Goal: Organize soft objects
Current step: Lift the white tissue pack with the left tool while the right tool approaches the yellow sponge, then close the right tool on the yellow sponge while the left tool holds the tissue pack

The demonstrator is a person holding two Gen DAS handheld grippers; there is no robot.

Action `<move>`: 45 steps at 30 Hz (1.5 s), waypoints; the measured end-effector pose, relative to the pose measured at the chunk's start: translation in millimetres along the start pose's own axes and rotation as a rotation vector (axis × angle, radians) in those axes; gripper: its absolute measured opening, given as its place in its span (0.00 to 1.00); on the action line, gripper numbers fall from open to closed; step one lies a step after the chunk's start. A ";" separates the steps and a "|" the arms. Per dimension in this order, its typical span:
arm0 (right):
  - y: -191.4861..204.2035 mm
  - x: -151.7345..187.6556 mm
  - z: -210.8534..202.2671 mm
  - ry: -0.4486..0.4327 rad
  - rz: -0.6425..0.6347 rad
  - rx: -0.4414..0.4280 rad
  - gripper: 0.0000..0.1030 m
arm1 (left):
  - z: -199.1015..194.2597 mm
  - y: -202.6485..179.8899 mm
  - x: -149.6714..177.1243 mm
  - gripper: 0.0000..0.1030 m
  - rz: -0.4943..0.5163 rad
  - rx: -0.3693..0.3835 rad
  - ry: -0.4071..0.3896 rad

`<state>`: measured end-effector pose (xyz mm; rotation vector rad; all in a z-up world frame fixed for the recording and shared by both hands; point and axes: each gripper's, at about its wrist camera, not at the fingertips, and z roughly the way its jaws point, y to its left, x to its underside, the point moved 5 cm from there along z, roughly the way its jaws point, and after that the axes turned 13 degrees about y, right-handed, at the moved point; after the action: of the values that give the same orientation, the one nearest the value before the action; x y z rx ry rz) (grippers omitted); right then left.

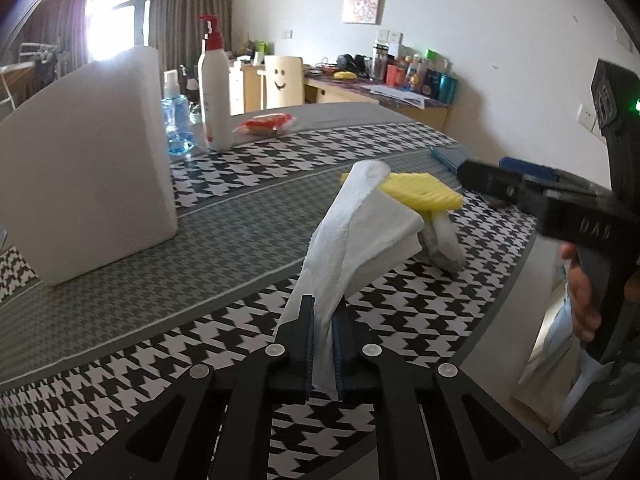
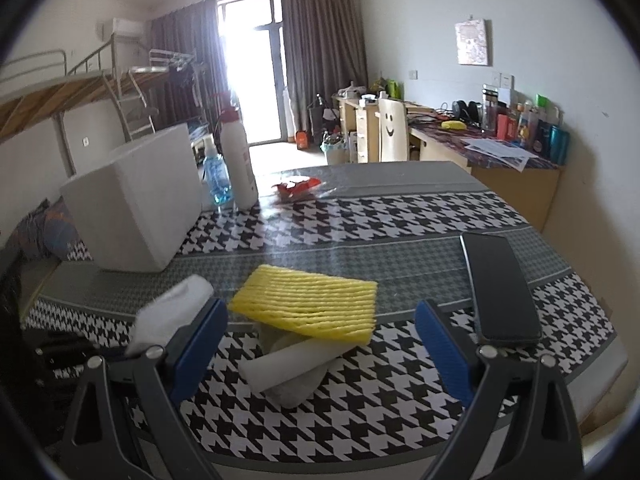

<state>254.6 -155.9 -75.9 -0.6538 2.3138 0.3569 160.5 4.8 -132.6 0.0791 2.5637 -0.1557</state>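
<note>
My left gripper [image 1: 323, 332] is shut on a crumpled white tissue [image 1: 344, 240], which stands up from its jaws above the houndstooth tablecloth [image 1: 224, 184]. Just beyond the tissue, a yellow foam net [image 1: 420, 194] rests on white soft rolls [image 1: 446, 244]. In the right wrist view my right gripper [image 2: 320, 320] is open, its blue pads [image 2: 440, 344] either side of the yellow foam net [image 2: 308, 304] and the white rolls [image 2: 288, 364], touching neither. The held tissue [image 2: 172, 312] shows behind its left finger. A hand holds the right gripper [image 1: 484, 172] at the right edge.
A white foam box [image 1: 88, 160] stands at the left of the table. Behind it are a white pump bottle [image 1: 214, 92], a blue spray bottle [image 1: 176, 120] and a red packet [image 1: 266, 123]. A black phone [image 2: 500, 284] lies right of the foam net, near the table edge.
</note>
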 end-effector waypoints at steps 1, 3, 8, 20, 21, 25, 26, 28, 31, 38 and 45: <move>1.1 0.3 1.6 0.003 -0.009 0.002 0.94 | -0.4 2.4 -0.6 0.08 -0.007 -0.001 -0.001; 4.0 0.8 5.6 0.012 -0.025 0.005 0.94 | -0.6 5.3 -1.1 0.08 -0.015 -0.011 -0.005; 10.0 0.5 19.7 0.046 -0.059 0.005 0.94 | -2.2 16.7 -1.7 0.08 -0.053 -0.013 -0.016; 30.5 3.5 44.5 0.125 -0.188 0.030 0.76 | -4.5 26.6 -6.9 0.08 -0.098 -0.028 -0.024; 30.8 3.9 47.5 0.135 -0.195 0.027 0.74 | -4.0 26.8 -7.1 0.08 -0.100 -0.029 -0.023; 33.0 5.2 54.7 0.163 -0.214 0.018 0.68 | -0.7 30.7 -9.7 0.08 -0.114 -0.032 -0.019; 33.1 5.3 56.1 0.168 -0.216 0.015 0.67 | -0.4 31.1 -10.4 0.08 -0.116 -0.032 -0.020; 33.2 4.3 59.7 0.183 -0.221 0.009 0.58 | -0.2 31.5 -11.7 0.08 -0.118 -0.033 -0.024; 33.7 2.6 62.7 0.193 -0.226 0.001 0.52 | -0.3 32.5 -13.4 0.08 -0.120 -0.033 -0.032; 34.8 -2.5 61.3 0.194 -0.231 -0.026 0.20 | -2.4 36.0 -18.1 0.08 -0.126 -0.038 -0.052; 26.1 -17.2 36.4 0.110 -0.201 -0.036 0.13 | -13.0 37.3 -20.3 0.08 -0.128 -0.053 -0.086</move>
<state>271.3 -112.7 -88.4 -0.9363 2.3232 0.2747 173.9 42.9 -114.2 -0.1092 2.4852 -0.1364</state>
